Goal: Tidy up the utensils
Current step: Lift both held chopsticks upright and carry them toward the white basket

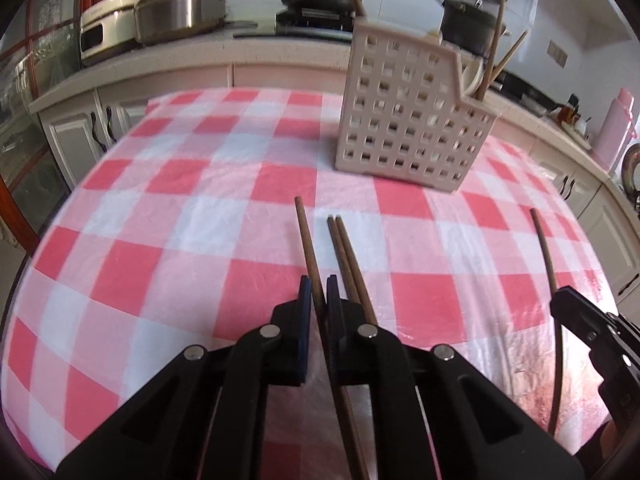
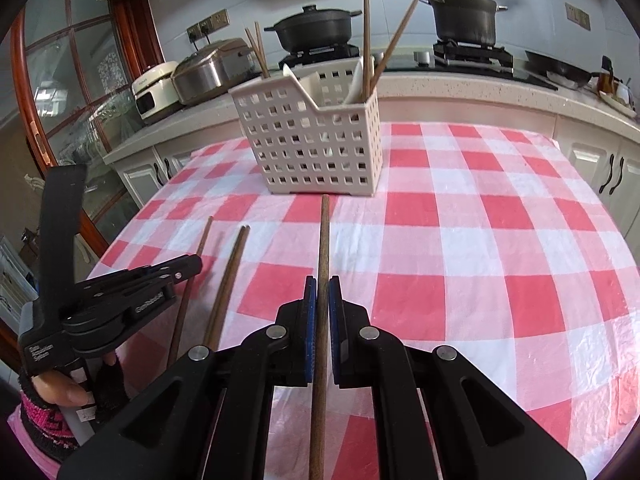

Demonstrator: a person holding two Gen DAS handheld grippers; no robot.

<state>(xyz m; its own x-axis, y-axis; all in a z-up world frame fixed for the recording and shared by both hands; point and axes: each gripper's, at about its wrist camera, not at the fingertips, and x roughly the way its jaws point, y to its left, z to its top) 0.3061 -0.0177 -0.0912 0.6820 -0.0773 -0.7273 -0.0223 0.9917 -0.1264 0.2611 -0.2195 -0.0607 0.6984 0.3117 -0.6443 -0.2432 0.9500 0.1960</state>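
Observation:
A white perforated utensil basket (image 1: 404, 120) stands on the checked tablecloth and holds several chopsticks and a white spoon; it also shows in the right wrist view (image 2: 316, 144). My left gripper (image 1: 319, 296) is shut on a brown chopstick (image 1: 306, 236) lying low over the cloth. Two more chopsticks (image 1: 346, 252) lie together just right of it. My right gripper (image 2: 322, 300) is shut on another brown chopstick (image 2: 324, 232) that points at the basket. The left gripper (image 2: 192, 266) shows at the left of the right wrist view, the right gripper (image 1: 560, 300) at the right of the left wrist view.
The red-and-white checked tablecloth (image 2: 480, 240) covers the table. Behind it runs a kitchen counter (image 2: 460, 92) with rice cookers (image 2: 208, 68), black pots (image 2: 316, 28) on a stove and a pink flask (image 1: 616, 128). A glass door (image 2: 60, 100) is at the left.

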